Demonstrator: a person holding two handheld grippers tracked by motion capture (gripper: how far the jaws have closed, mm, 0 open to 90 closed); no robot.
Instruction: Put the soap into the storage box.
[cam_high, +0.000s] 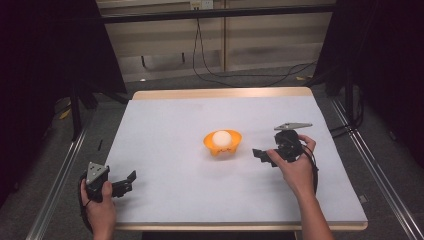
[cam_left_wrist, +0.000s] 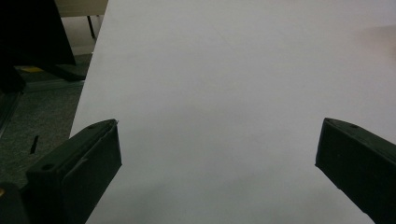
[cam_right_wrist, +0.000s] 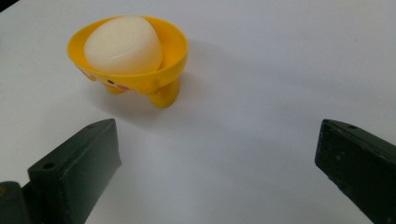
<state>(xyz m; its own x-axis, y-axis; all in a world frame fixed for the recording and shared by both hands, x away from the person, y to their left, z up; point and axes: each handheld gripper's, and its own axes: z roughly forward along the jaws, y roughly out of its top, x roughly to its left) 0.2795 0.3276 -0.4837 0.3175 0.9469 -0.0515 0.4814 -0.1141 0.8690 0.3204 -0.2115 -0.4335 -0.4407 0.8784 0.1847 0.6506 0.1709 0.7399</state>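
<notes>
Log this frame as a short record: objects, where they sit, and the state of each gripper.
surface: white table
holder: yellow egg cup on small feet, near the table's middle
contents: white egg resting in the cup
right gripper: open, nothing between the jaws, pointing at the cup, apart from it
left gripper: open, nothing between the jaws, at the table's near left corner
</notes>
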